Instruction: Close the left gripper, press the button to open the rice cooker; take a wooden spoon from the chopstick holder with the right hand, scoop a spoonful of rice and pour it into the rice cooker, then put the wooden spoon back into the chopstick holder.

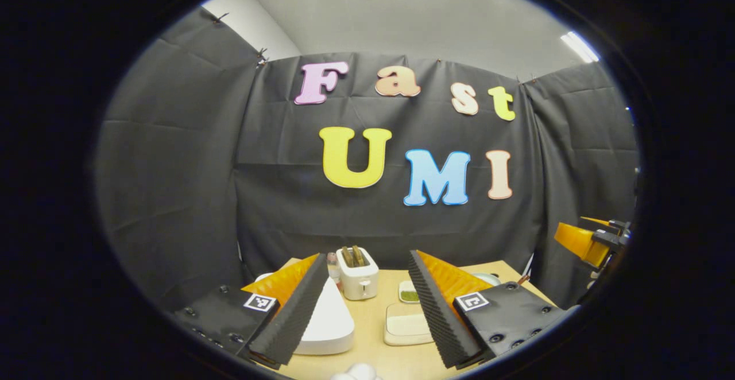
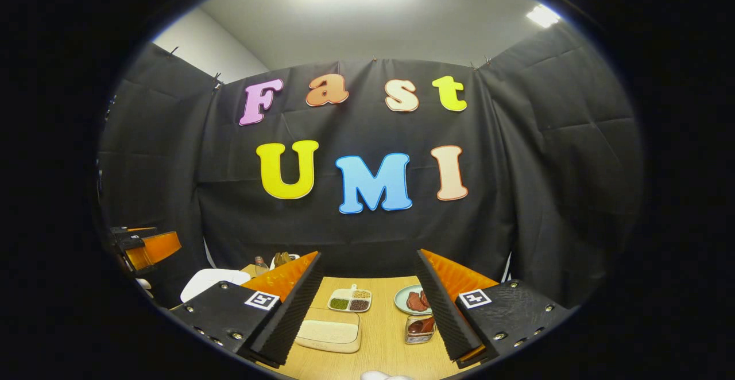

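Observation:
In the left gripper view my left gripper [image 1: 367, 257] stands open above the near edge of the wooden table [image 1: 379, 363], nothing between its fingers. The white rice cooker [image 1: 328, 324] sits low behind its left finger, lid down. A shallow cream tray of rice [image 1: 405, 325] lies to the right of the cooker. In the right gripper view my right gripper [image 2: 368, 255] is open and holds nothing. Beyond it are the rice tray [image 2: 328, 332] and a small metal holder [image 2: 419, 328] with brownish pieces; whether one is a spoon I cannot tell. The cooker [image 2: 208, 280] shows at the left.
A white toaster [image 1: 358, 278] with two slices stands behind the cooker. A divided dish of grains [image 2: 350, 299] and a plate of meat [image 2: 409, 299] lie mid-table. The other gripper hangs at each view's side edge [image 1: 591, 242] [image 2: 143, 248]. Black cloth walls close the booth.

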`<state>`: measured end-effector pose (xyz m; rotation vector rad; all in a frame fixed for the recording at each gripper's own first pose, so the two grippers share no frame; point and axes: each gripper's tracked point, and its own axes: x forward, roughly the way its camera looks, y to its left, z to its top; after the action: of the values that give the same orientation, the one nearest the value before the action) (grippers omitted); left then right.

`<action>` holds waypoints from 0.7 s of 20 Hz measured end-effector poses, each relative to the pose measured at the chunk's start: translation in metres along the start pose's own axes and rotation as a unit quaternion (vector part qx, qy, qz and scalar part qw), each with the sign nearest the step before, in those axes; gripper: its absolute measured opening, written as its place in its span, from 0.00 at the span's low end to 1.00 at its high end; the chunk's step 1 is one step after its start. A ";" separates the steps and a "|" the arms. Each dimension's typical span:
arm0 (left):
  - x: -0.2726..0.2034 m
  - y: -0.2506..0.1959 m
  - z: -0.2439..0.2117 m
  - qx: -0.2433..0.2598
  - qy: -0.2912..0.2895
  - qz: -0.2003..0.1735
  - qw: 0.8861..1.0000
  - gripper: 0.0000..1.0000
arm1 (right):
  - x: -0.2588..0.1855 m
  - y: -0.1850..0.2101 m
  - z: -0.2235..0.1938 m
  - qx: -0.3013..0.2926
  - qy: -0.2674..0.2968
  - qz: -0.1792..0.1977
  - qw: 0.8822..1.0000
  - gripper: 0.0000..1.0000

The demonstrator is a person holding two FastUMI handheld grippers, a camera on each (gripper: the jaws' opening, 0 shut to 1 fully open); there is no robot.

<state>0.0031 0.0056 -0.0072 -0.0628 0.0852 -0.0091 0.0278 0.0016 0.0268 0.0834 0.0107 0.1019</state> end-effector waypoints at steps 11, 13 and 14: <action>-0.001 -0.002 0.002 0.001 -0.002 -0.001 1.000 0.96 | -0.002 -0.001 0.000 0.001 0.001 -0.001 1.000 0.98; -0.002 -0.002 0.002 0.002 -0.002 -0.001 1.000 0.96 | -0.003 -0.002 0.001 0.001 0.000 -0.001 1.000 0.98; -0.002 -0.003 0.003 0.002 -0.002 -0.002 1.000 0.96 | -0.004 -0.002 0.002 0.001 0.000 0.000 1.000 0.98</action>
<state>0.0015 0.0027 -0.0042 -0.0596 0.0805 -0.0127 0.0244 -0.0010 0.0283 0.0859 0.0101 0.1009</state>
